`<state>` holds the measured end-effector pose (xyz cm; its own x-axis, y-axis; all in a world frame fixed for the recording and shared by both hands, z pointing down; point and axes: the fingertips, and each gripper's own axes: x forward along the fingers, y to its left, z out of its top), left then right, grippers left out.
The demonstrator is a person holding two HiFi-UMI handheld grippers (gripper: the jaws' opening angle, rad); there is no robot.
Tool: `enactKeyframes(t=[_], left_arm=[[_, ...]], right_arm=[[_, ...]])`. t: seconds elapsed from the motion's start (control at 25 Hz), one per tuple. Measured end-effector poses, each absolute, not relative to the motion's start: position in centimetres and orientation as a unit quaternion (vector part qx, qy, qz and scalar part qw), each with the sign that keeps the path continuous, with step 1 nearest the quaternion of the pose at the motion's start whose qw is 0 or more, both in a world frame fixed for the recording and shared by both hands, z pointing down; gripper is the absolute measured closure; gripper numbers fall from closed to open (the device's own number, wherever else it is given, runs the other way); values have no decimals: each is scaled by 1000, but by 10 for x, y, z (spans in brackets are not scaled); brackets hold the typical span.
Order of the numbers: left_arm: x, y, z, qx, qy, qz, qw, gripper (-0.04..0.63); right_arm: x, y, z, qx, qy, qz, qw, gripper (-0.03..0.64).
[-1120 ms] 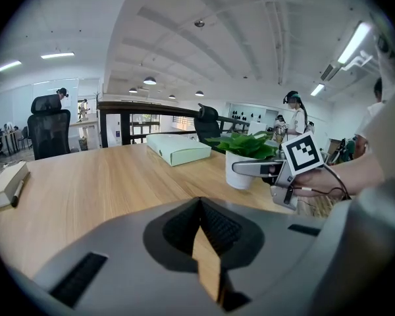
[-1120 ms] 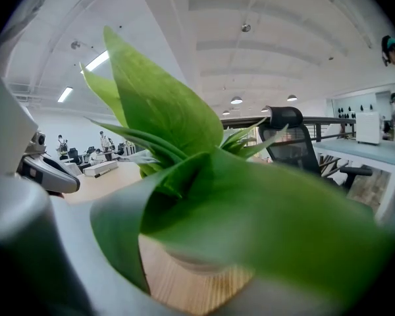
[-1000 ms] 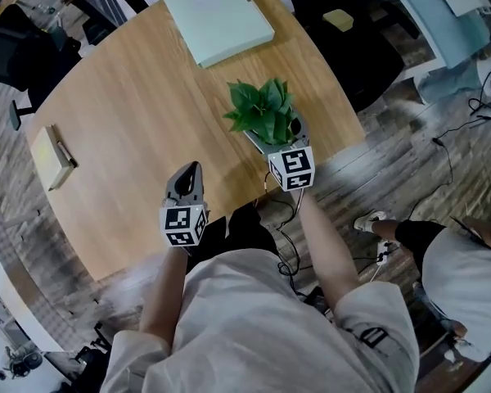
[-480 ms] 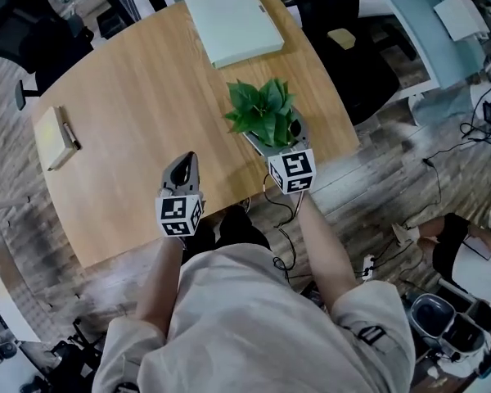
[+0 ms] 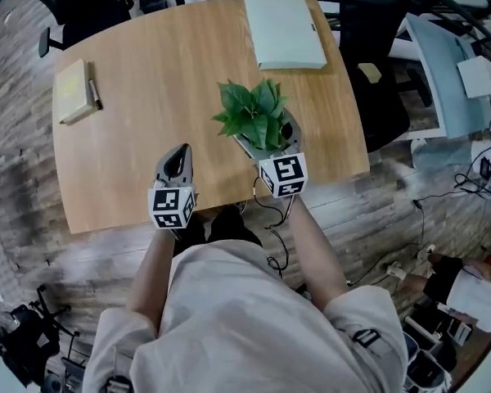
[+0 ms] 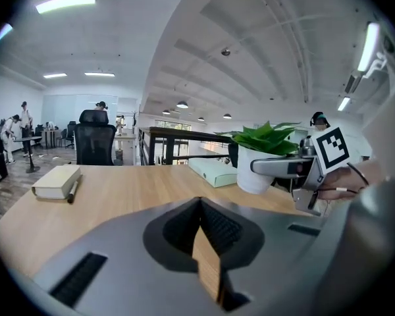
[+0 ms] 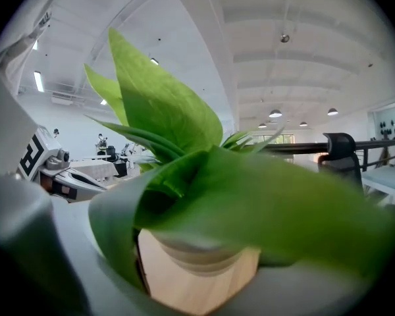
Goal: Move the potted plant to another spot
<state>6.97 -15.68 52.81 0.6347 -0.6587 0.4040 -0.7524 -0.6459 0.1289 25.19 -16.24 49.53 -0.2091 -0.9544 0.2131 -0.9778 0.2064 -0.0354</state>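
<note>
The potted plant [image 5: 252, 115], green leaves in a white pot, stands near the right front edge of the wooden table [image 5: 147, 72]. My right gripper [image 5: 268, 140] reaches in from the front with a jaw on each side of the pot, shut on it. In the right gripper view the pot [image 7: 196, 252] fills the gap between the jaws and the leaves hide most of the scene. From the left gripper view the pot [image 6: 253, 175] shows with a right-gripper finger [image 6: 281, 166] pressed along it. My left gripper [image 5: 177, 155] hovers at the table's front edge, shut and empty [image 6: 199, 209].
A pale green flat box [image 5: 287, 42] lies at the table's far right. A notebook with a pen [image 5: 74, 91] lies at the far left. A black office chair [image 5: 378, 31] stands just off the right edge. Cables trail over the floor at the right.
The head view has swung, so the table sits squarer in frame. Both grippers and the plant keep the same places on the table.
</note>
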Motion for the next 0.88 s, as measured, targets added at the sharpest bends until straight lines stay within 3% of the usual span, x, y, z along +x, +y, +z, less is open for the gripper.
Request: enactKeyframes(t=[0.88], left_arm=[[-177, -164, 522, 798, -562, 127, 175, 584]], right_arm=[[-16, -235, 474, 454, -886, 67, 73, 98]])
